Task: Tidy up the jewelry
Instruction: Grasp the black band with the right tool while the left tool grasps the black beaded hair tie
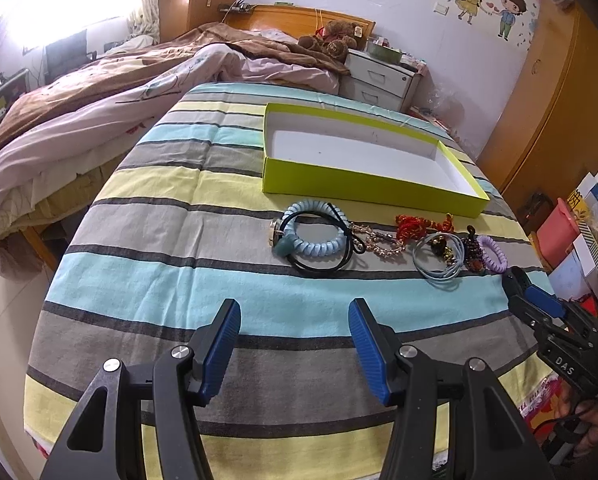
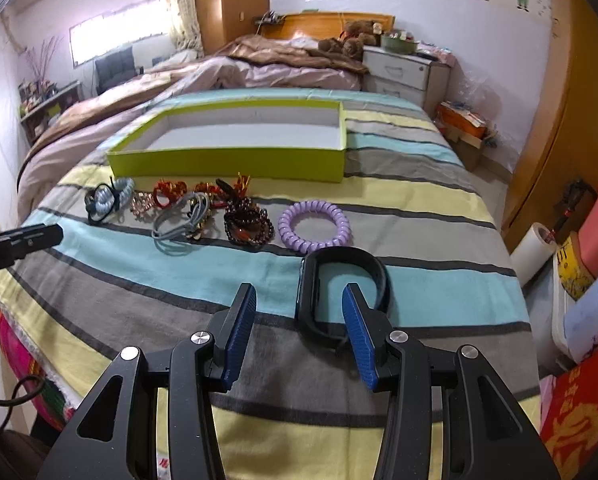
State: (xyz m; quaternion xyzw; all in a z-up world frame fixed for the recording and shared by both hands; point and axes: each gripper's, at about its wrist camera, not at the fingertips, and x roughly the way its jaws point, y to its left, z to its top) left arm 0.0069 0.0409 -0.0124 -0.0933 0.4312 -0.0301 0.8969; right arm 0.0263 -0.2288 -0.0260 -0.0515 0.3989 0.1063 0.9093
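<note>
Nearest us, the right hand-held gripper hangs wide open and empty over the black band, one finger seemingly inside its loop. Closing like that, we could catch the striped cloth or skid the band toward the near table edge. Our left hand-held gripper is equally open, holding nothing. Jewelry lies in a row just before the green box: purple coil, dark beads, blue coil. Tangled pieces may drag neighbours. Beyond the box, cloth stays free.
</note>
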